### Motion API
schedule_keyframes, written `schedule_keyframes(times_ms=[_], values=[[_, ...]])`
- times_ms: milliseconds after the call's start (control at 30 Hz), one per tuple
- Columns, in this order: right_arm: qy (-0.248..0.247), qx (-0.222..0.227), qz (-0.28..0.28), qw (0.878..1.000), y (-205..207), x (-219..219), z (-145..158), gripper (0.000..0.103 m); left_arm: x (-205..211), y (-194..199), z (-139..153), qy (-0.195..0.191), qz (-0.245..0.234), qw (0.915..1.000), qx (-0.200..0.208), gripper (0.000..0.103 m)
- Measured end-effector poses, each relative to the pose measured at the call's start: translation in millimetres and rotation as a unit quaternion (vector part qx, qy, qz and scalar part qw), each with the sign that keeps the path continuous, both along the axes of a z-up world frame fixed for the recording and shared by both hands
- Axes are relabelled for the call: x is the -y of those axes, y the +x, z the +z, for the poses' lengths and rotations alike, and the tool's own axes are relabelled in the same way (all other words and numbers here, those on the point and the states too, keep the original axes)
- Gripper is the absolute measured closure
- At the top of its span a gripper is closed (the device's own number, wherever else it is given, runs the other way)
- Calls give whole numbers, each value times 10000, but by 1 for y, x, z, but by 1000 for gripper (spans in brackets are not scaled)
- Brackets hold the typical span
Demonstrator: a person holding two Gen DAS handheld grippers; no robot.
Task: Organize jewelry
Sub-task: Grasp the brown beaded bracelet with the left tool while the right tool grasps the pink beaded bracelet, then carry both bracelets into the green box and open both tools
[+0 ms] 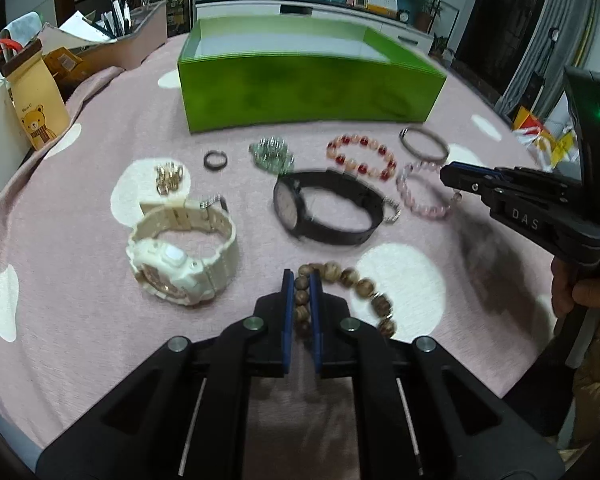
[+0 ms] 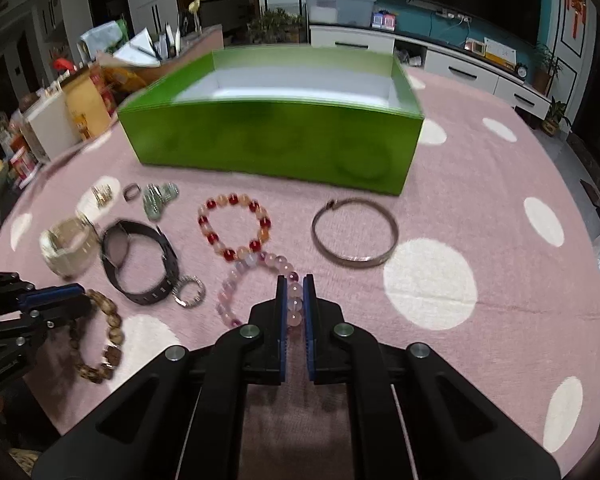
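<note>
Left hand-held gripper (image 1: 301, 280) was clenched on the wooden bead bracelet (image 1: 348, 292); right hand-held gripper (image 2: 292, 284) on the pink bead bracelet (image 2: 256, 288), both on the counter (image 2: 480, 184). Elastic strands likely light, limp, best pinched across beads. Two watches, one bangle (image 2: 354, 232), one green box (image 2: 276, 140).

My right claw (image 2: 295, 280) pinches the pink bead bracelet (image 2: 256, 280) on the desk (image 2: 480, 208); my left claw (image 2: 74, 294) grips the wooden bracelet (image 2: 104, 316)

The letters "DAS" stand in raised print on the black body of the right gripper (image 1: 456, 178); nothing else is legible.
</note>
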State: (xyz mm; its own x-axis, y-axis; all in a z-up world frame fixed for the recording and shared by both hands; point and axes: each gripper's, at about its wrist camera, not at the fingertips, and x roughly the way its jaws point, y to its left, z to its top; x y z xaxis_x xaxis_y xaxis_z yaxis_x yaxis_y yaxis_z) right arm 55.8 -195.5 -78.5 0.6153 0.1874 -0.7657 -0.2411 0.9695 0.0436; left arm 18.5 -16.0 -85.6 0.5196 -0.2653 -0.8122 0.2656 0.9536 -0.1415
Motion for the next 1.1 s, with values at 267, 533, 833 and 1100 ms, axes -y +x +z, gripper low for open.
schedule_keyframes(times_ms=[267, 533, 833, 1100], values=[[77, 455, 72, 9989, -11, 6, 43, 96, 1, 0, 44, -236, -52, 9988, 422, 96], [97, 884, 127, 9960, 1, 8, 81, 96, -3, 21, 93, -335, -23, 9956, 875, 96], [216, 1144, 197, 9930, 41, 6, 106, 96, -1, 86, 125, -236, 133, 9939, 1069, 96], [484, 956, 271, 9939, 92, -2, 98, 96, 13, 157, 116, -139, 288, 9969, 715, 96]])
